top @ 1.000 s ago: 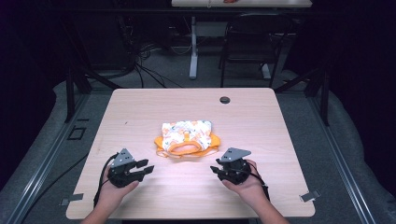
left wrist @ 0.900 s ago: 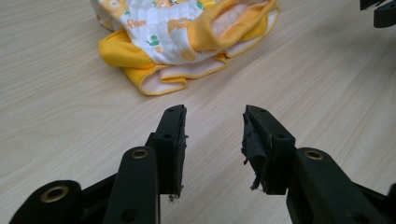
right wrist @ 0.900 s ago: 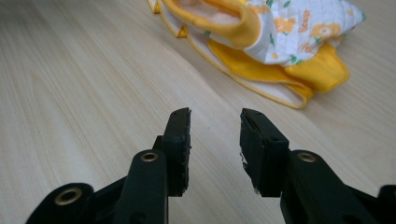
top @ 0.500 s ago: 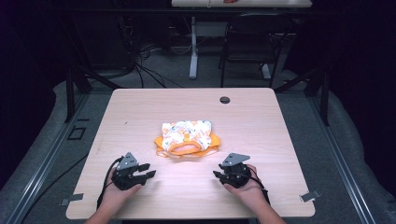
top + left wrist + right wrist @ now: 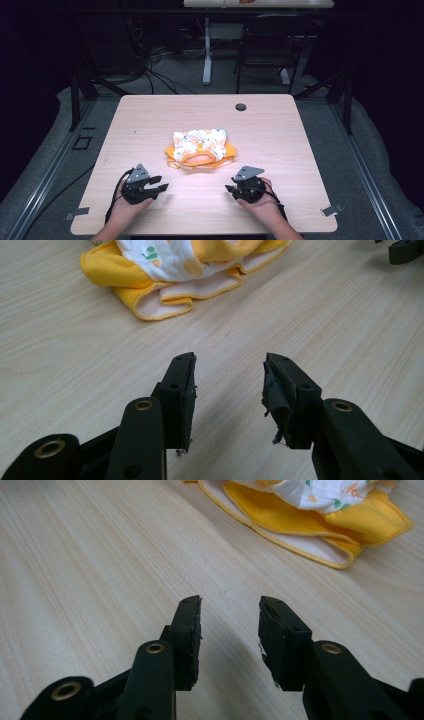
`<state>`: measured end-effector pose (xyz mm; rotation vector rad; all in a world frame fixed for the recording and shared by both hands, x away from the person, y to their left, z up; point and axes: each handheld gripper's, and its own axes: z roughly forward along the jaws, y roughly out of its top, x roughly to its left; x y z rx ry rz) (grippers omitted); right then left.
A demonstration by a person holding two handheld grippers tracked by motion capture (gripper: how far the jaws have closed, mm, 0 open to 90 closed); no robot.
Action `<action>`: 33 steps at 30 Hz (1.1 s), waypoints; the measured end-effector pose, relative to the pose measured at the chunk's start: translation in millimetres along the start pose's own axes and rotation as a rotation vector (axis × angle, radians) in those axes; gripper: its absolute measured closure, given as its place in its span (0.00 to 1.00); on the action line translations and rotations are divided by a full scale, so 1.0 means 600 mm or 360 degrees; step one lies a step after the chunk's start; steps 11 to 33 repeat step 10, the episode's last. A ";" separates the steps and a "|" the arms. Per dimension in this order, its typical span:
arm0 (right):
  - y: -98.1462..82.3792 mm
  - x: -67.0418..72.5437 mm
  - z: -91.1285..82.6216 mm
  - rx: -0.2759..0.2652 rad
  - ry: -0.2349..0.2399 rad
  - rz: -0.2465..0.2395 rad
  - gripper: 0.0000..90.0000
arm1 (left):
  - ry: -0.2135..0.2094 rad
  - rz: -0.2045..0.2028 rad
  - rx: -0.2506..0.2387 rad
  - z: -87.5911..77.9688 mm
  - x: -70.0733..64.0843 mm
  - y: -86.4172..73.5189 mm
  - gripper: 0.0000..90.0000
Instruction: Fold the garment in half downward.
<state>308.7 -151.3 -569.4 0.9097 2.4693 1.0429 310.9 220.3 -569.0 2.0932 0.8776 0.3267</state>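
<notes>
High view, garment: a small yellow-and-white printed garment (image 5: 200, 148) lies bunched at the middle of the wooden table (image 5: 280, 135), touching neither gripper
High view, left gripper (image 5: 159, 184): held low near the table's front edge, left of and nearer than the garment, jaws apart with nothing between them
High view, right gripper (image 5: 231, 191): held low near the front edge, right of and nearer than the garment, well apart from the left one
Left gripper view: jaws have just been opening and stand wide over bare wood; the garment (image 5: 175, 270) lies ahead at upper left
Right gripper view: jaws have just been opening, empty, over bare wood; the garment (image 5: 320, 515) lies ahead at upper right
</notes>
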 end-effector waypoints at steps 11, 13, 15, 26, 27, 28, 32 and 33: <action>0.002 0.003 0.001 -0.0013 -0.0024 -0.0034 0.66 | -0.0012 -0.0003 -0.0010 0.005 -0.003 0.004 0.61; 0.002 0.003 0.001 -0.0013 -0.0024 -0.0034 0.66 | -0.0012 -0.0003 -0.0010 0.005 -0.003 0.004 0.61; 0.002 0.003 0.001 -0.0013 -0.0024 -0.0034 0.66 | -0.0012 -0.0003 -0.0010 0.005 -0.003 0.004 0.61; 0.002 0.003 0.001 -0.0013 -0.0024 -0.0034 0.66 | -0.0012 -0.0003 -0.0010 0.005 -0.003 0.004 0.61; 0.002 0.003 0.001 -0.0013 -0.0024 -0.0034 0.66 | -0.0012 -0.0003 -0.0010 0.005 -0.003 0.004 0.61; 0.002 0.003 0.001 -0.0013 -0.0024 -0.0034 0.66 | -0.0012 -0.0003 -0.0010 0.005 -0.003 0.004 0.61; 0.002 0.003 0.001 -0.0013 -0.0024 -0.0034 0.66 | -0.0012 -0.0003 -0.0010 0.005 -0.003 0.004 0.61; 0.002 0.003 0.001 -0.0013 -0.0024 -0.0034 0.66 | -0.0012 -0.0003 -0.0010 0.005 -0.003 0.004 0.61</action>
